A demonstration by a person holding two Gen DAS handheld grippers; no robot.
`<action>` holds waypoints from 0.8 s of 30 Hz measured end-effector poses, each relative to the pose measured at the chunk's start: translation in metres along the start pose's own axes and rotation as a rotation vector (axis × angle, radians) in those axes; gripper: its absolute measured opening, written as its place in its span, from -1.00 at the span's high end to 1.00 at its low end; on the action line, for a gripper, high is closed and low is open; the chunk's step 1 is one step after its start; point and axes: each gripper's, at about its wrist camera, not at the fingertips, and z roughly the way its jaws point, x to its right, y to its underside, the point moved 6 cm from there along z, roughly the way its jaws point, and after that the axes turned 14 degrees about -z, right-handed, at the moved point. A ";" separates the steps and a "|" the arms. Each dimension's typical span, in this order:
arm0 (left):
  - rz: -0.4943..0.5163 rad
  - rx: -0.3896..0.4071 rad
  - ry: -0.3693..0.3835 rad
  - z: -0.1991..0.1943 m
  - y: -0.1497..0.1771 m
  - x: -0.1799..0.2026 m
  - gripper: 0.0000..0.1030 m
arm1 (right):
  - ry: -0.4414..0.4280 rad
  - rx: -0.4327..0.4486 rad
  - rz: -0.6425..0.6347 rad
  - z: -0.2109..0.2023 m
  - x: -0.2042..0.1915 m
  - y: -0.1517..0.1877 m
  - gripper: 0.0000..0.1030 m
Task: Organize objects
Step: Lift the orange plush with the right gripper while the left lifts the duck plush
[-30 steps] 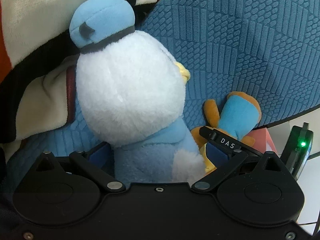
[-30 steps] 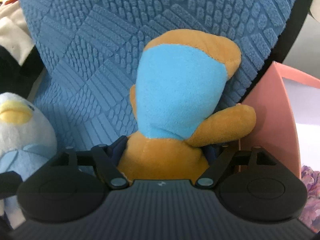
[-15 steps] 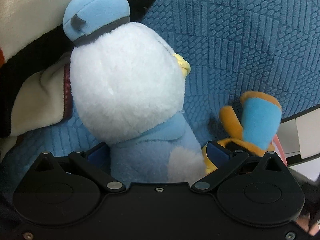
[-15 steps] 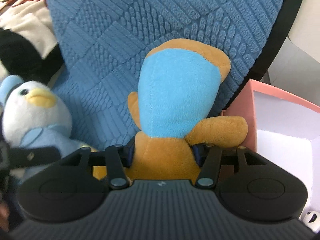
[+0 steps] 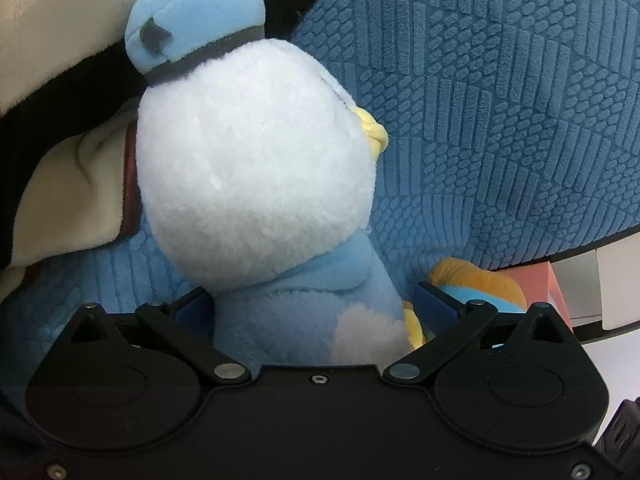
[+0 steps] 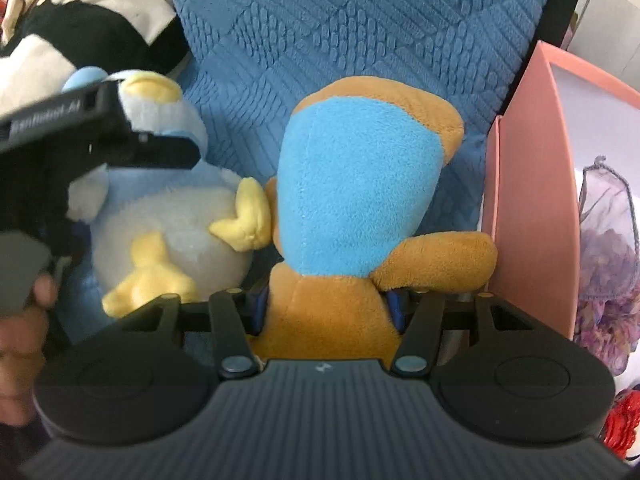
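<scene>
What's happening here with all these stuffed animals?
A person is tidying plush toys, holding a two-finger gripper in each hand. The left gripper is clamped on the body of a white and blue penguin plush. The right gripper is closed on an orange and blue plush. Both toys are held side by side in front of a blue textured cushion, with a pink box just to the right.

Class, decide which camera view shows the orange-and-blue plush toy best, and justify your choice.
The right wrist view: the orange-and-blue plush toy fills the centre, its blue patch, arm and body visible, clamped in the right gripper. The left wrist view catches only a sliver behind the penguin plush.
</scene>
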 end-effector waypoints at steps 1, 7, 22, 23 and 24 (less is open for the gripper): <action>-0.005 -0.003 0.000 0.001 -0.001 0.000 -0.99 | 0.006 0.004 -0.008 -0.001 -0.001 0.000 -0.10; -0.012 -0.026 -0.017 0.010 -0.002 -0.003 -0.95 | 0.002 0.013 0.031 -0.012 0.011 -0.003 -0.11; 0.118 -0.004 0.007 -0.014 0.017 -0.006 -0.61 | -0.013 0.027 0.053 -0.044 0.015 0.002 -0.11; 0.140 -0.001 0.007 -0.017 0.019 -0.005 -0.60 | -0.017 0.030 0.057 -0.045 0.016 0.003 -0.11; 0.162 0.001 0.010 -0.022 0.022 -0.003 -0.60 | -0.022 0.030 0.060 -0.046 0.016 0.003 -0.11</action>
